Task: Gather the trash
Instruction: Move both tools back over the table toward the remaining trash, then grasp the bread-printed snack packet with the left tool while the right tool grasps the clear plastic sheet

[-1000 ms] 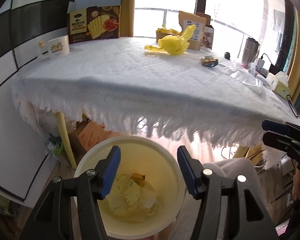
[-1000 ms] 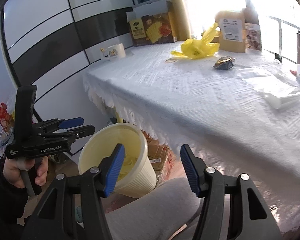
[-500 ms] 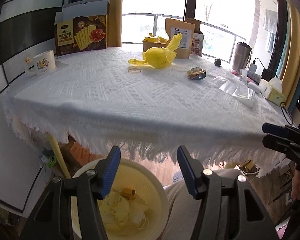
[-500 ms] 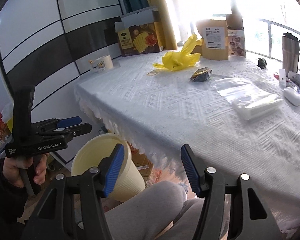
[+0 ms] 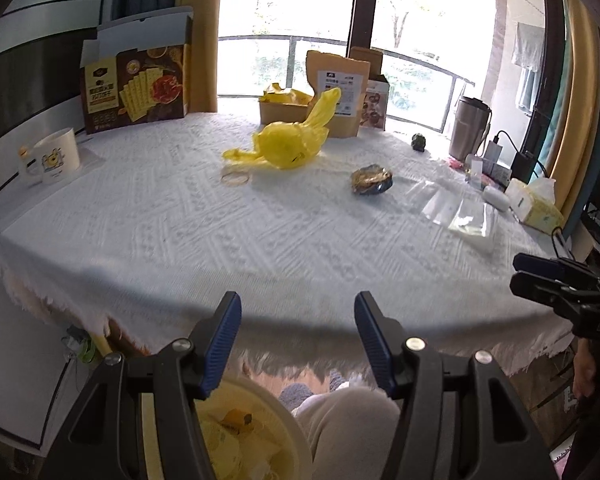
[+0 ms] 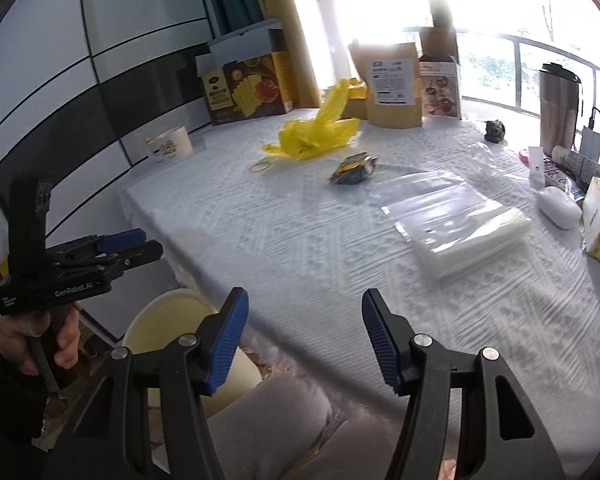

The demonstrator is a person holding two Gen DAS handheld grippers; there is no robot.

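A cream trash bin point(image 5: 256, 436) with yellow scraps stands on the floor below the table's near edge; it also shows in the right wrist view point(image 6: 168, 328). On the white tablecloth point(image 5: 180, 232) lie a yellow plastic bag point(image 5: 288, 142), a crumpled dark-and-gold wrapper point(image 5: 371, 180), a rubber band point(image 5: 235, 178) and clear plastic sheets point(image 5: 460, 216). My left gripper point(image 5: 296, 340) is open and empty above the bin, at the table's edge. My right gripper point(image 6: 304, 340) is open and empty over the near edge; it also shows in the left wrist view point(image 5: 540, 276).
A cracker box point(image 5: 136, 84), a mug point(image 5: 56, 158), brown pouches point(image 5: 338, 100), a steel tumbler point(image 5: 470, 128), a tissue box point(image 5: 534, 206) and small gadgets line the table's far and right sides. My knee point(image 5: 348, 428) is under the table's edge.
Both grippers have risen from the bin toward table height. The bin has dropped to the bottom of the left view and the tabletop fills both views.
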